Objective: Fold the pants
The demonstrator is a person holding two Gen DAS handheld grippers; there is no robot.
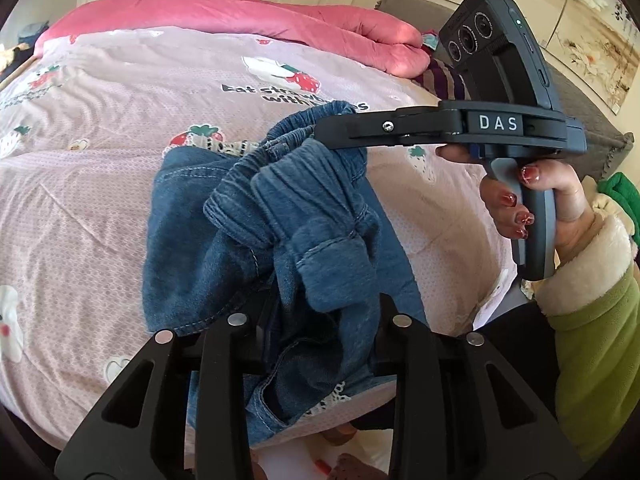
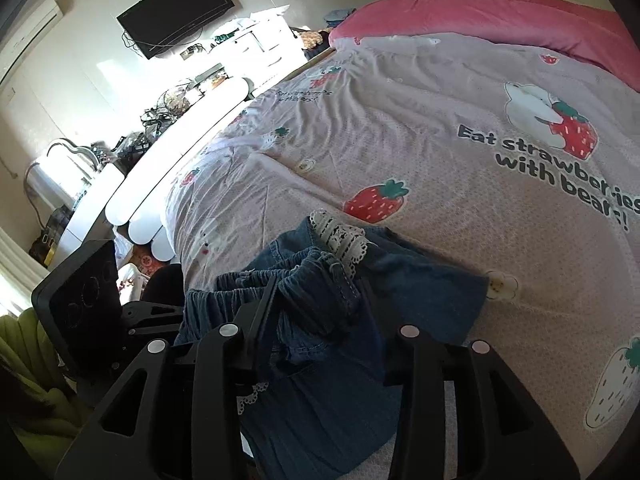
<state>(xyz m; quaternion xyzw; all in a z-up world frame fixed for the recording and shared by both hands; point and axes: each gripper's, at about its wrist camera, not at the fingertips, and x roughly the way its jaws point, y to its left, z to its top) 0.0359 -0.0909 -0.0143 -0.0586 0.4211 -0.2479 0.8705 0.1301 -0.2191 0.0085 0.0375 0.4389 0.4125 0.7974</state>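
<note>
Small blue denim pants [image 1: 224, 216] with white lace trim [image 2: 340, 236] lie bunched on the pink strawberry-print bedspread [image 1: 100, 128]. My left gripper [image 1: 320, 300] is shut on the elastic waistband, which stands gathered between its jaws. My right gripper [image 1: 340, 128] comes in from the right in the left wrist view, its fingers pinching the far part of the waistband. In the right wrist view the right gripper [image 2: 316, 320] is shut on the gathered waistband [image 2: 280, 284], and the pants [image 2: 400, 300] spread below and to the right.
A folded pink quilt [image 1: 248, 12] lies along the bed's far side. A grey headboard [image 1: 592, 120] is at the right. In the right wrist view, a white footboard [image 2: 180, 144], cluttered dresser [image 2: 120, 148] and wall TV [image 2: 176, 12] stand to the left.
</note>
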